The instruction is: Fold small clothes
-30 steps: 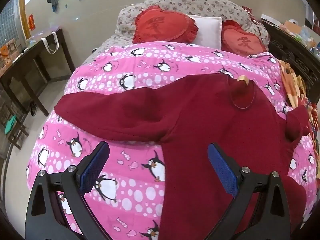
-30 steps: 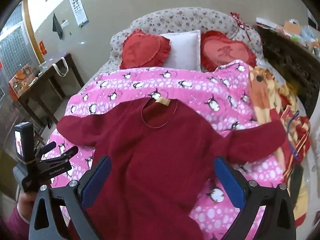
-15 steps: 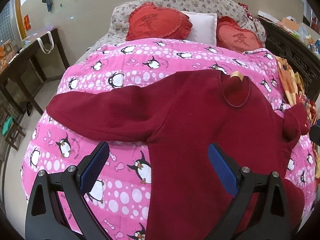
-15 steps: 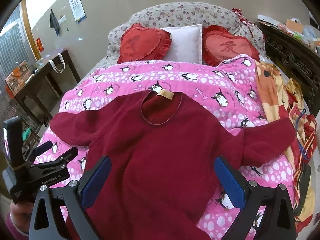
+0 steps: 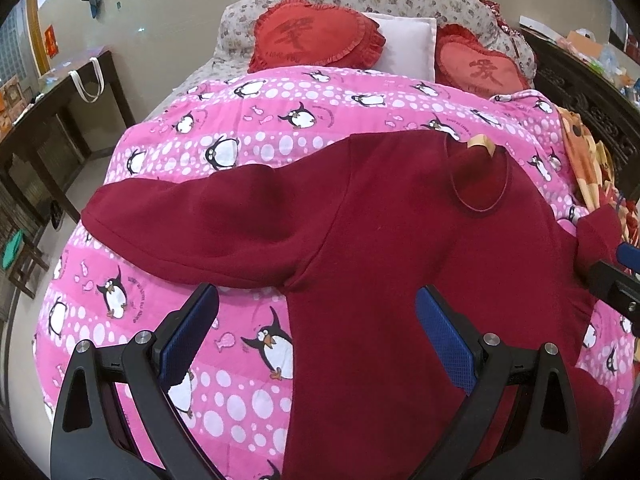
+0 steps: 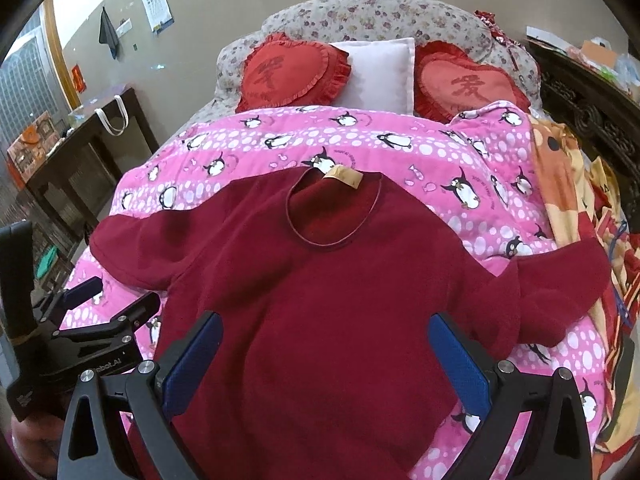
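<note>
Red sweater point(image 6: 320, 300) lies flat, face up on pink quilt point(image 6: 440, 148), sleeves spread so they can fold inward. Left gripper point(image 5: 316, 332) over sweater's left armpit, jaws apart, empty. Right gripper point(image 6: 324, 356) over its body, jaws apart, empty.
</note>
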### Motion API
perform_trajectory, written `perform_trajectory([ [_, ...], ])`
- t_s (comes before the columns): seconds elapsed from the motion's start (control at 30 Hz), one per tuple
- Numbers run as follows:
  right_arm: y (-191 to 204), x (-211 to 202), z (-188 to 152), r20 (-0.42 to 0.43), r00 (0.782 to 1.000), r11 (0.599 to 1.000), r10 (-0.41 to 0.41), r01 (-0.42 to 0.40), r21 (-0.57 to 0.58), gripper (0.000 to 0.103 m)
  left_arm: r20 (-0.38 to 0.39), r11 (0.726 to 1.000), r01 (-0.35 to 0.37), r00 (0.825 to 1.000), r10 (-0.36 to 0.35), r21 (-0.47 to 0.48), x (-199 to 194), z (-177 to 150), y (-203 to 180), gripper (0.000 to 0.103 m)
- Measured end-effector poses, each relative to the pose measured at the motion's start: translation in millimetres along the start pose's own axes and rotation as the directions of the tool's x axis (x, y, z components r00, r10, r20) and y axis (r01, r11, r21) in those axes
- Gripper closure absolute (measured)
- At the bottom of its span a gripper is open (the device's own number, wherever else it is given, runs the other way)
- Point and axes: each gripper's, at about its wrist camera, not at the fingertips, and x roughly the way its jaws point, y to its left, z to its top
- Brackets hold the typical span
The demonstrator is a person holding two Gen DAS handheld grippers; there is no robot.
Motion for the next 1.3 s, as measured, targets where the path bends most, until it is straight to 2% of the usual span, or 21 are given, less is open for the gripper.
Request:
perform_trajectory([
  [0.4, 6.7, 31.0, 1.6, -0.028, 1.000, 1.000, -0.008, 0.008, -0.008, 0.001, -0.021, 1.000, -0.011, 1.000, 0.011, -0.002, 21.1, 2.6, 2.0, 0.004],
  [1.3, 14.3, 87.7, 10.6, -0.078, 0.997, 1.000, -0.001, 0.001, -0.005, 0.001, -0.073, 0.997, -0.005, 0.997, -0.001, -0.073, 61.7, 14.0, 21.4, 0.004],
])
